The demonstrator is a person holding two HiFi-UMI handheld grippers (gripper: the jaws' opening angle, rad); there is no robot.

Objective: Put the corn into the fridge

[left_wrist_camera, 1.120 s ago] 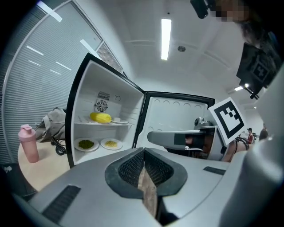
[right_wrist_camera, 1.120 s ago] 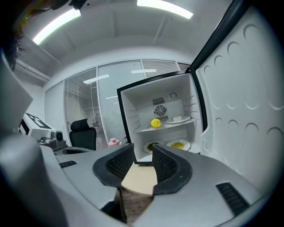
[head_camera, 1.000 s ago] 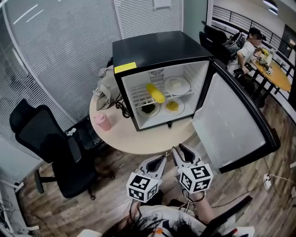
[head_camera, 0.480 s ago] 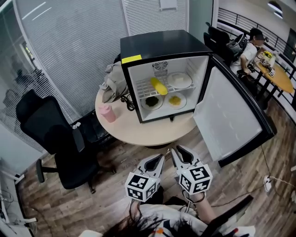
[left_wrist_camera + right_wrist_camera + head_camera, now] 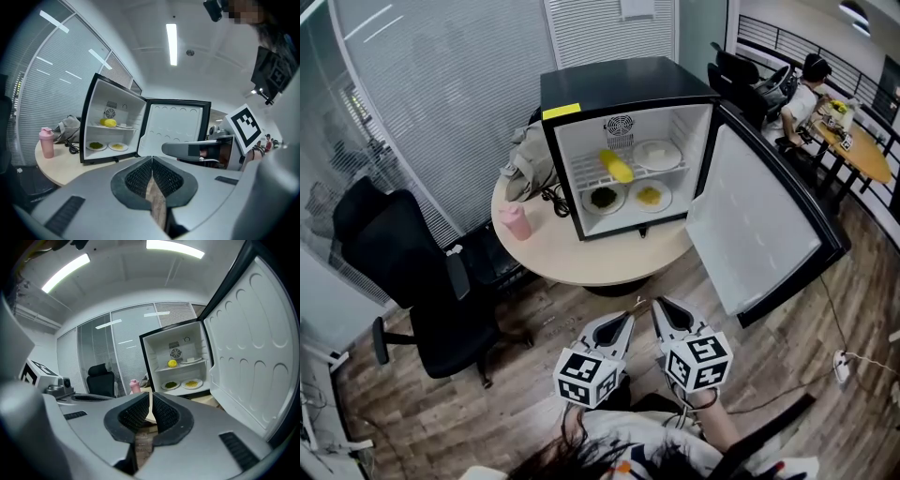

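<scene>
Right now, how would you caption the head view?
Yellow corn cob lying on the wire shelf of an open black mini fridge on a round beige table.

One black mini fridge (image 5: 619, 84), one yellow corn cob (image 5: 616, 166), three white round plates (image 5: 657, 155), one pink bottle (image 5: 516, 223), one round beige worktop (image 5: 581, 264), one grey bag (image 5: 525, 164).

The black fridge (image 5: 623, 89) stood on the round bench (image 5: 600, 258), its door (image 5: 759, 230) swung open to the right. The corn (image 5: 616, 166) lay on the upper shelf, left of a white plate (image 5: 657, 155). Near, well apart from the bench, the left gripper (image 5: 628, 321) and right gripper (image 5: 661, 306) pointed toward it, jaws together. The right gripper's jaws had just been closing, with nothing between them.
</scene>
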